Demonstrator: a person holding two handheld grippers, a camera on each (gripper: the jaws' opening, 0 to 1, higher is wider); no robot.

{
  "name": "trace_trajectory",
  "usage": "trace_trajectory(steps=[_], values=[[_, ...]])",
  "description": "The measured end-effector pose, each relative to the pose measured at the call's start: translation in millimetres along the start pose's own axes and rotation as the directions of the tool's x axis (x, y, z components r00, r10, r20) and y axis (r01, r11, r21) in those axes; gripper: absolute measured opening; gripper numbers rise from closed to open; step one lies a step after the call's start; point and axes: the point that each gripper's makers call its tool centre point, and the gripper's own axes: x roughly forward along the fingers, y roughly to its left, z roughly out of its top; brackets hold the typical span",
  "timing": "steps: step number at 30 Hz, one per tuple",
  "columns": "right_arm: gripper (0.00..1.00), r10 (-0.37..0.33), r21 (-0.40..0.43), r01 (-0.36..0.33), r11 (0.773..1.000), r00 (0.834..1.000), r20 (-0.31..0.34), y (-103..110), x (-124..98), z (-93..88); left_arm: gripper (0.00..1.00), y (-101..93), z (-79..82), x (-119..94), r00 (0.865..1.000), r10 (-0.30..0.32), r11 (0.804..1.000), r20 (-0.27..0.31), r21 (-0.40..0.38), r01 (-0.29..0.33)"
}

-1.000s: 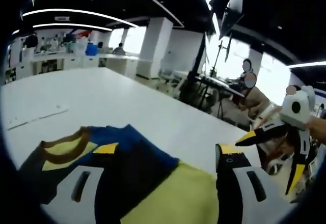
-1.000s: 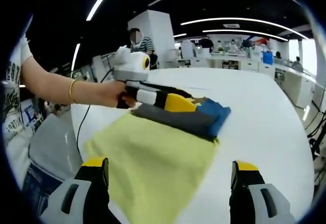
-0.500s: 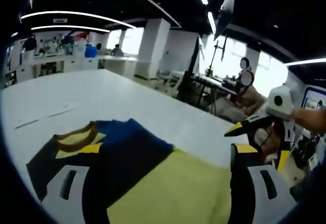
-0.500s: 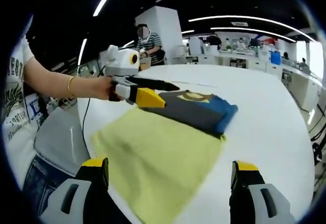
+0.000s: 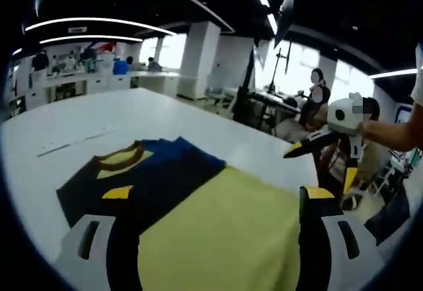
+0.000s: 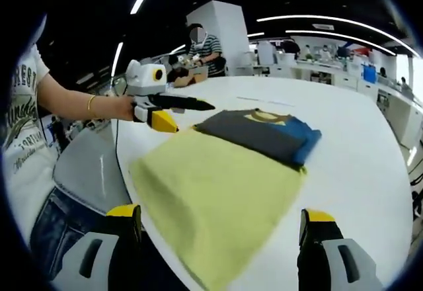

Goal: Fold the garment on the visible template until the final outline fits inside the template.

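A folded fabric garment [image 5: 178,202], yellow over its lower half and dark grey and blue with a brown-trimmed yellow collar at its upper end, is seen lying flat on a large white table [image 5: 99,116]. In the left gripper view, the left gripper [image 5: 211,202] is held over the garment with its two black, yellow-tipped fingers [image 5: 119,193] spread wide apart and nothing between them; the yellow part of the garment fills the gap between the fingers, and the dark collared part lies just beyond the tip of the finger on the left of that view. The right gripper [image 5: 320,155] is seen at the right of that view, off the table's near edge and apart from the garment, held in a person's hand [image 5: 370,127]; its yellow-tipped fingers are splayed open. In the right gripper view, the right gripper [image 6: 221,215] is seen with its own fingers [image 6: 318,217] wide apart and empty, and the yellow end of the garment [image 6: 225,172] lies between and just ahead of them, the dark collared end farther out. The left gripper [image 6: 178,109] appears beyond the garment's left corner, its fingers parted and clear of the cloth. No marked template outline can be made out on the table.
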Motion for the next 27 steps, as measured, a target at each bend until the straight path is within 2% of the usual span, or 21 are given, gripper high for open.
trace_trajectory(steps=[5,11,16,27], values=[[0.95,0.016,-0.008,-0.016,1.0,1.0,-0.011,5,1,-3.8,0.95,-3.2,-7.4,-26,1.0,0.014,1.0,0.013,-0.007,-0.014],[0.93,0.045,-0.02,-0.046,0.999,0.998,-0.036,16,0,-12.1,0.91,-8.7,-29.4,-57,0.999,0.03,1.0,-0.032,0.009,-0.03],[0.89,0.057,-0.016,-0.058,0.998,0.997,-0.047,19,-2,-18.6,0.87,-20.0,-41.2,-80,0.999,0.032,0.999,-0.031,0.017,-0.031],[0.76,0.065,-0.012,-0.066,0.998,0.995,-0.074,25,-6,-36.9,0.71,-33.1,-84.4,-120,0.991,0.042,0.999,-0.128,0.026,-0.039]])
